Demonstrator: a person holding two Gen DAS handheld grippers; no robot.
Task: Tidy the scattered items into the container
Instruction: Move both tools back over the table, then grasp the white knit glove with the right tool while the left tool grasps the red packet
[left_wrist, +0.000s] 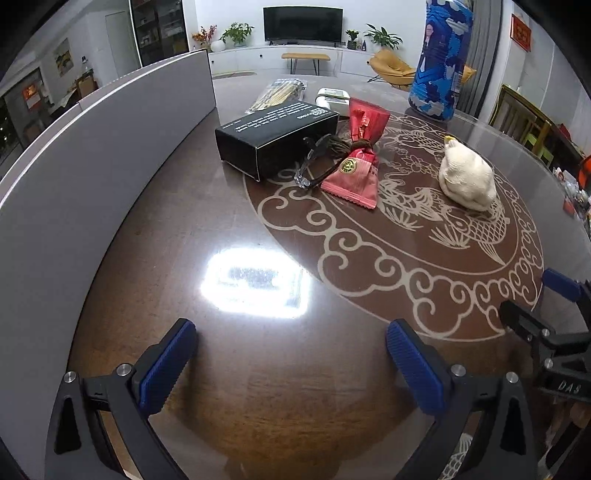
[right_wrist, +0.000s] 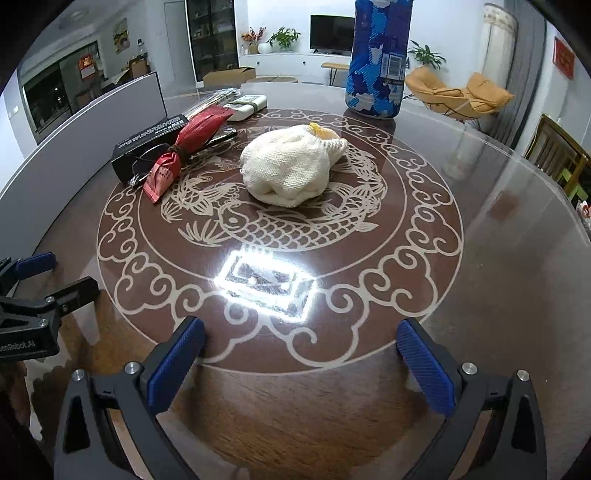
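A cream knitted hat (left_wrist: 467, 175) (right_wrist: 290, 166) lies near the middle of the round table. To its left sit a red snack packet (left_wrist: 356, 168) (right_wrist: 173, 162), a pair of glasses (left_wrist: 314, 162) (right_wrist: 147, 162) and a black box (left_wrist: 275, 140) (right_wrist: 147, 142). The grey container wall (left_wrist: 85, 173) (right_wrist: 92, 129) stands along the table's left side. My left gripper (left_wrist: 291, 360) is open and holds nothing, low over the near table. My right gripper (right_wrist: 301, 356) is open too, with nothing in it, well short of the hat.
A tall blue patterned cylinder (left_wrist: 441, 59) (right_wrist: 380, 55) stands at the far side. A white device (left_wrist: 332, 98) (right_wrist: 247, 105) and a clear packet of sticks (left_wrist: 277, 94) (right_wrist: 212, 101) lie behind the box. Lamp glare (left_wrist: 255, 282) (right_wrist: 267, 282) shines on the glass top.
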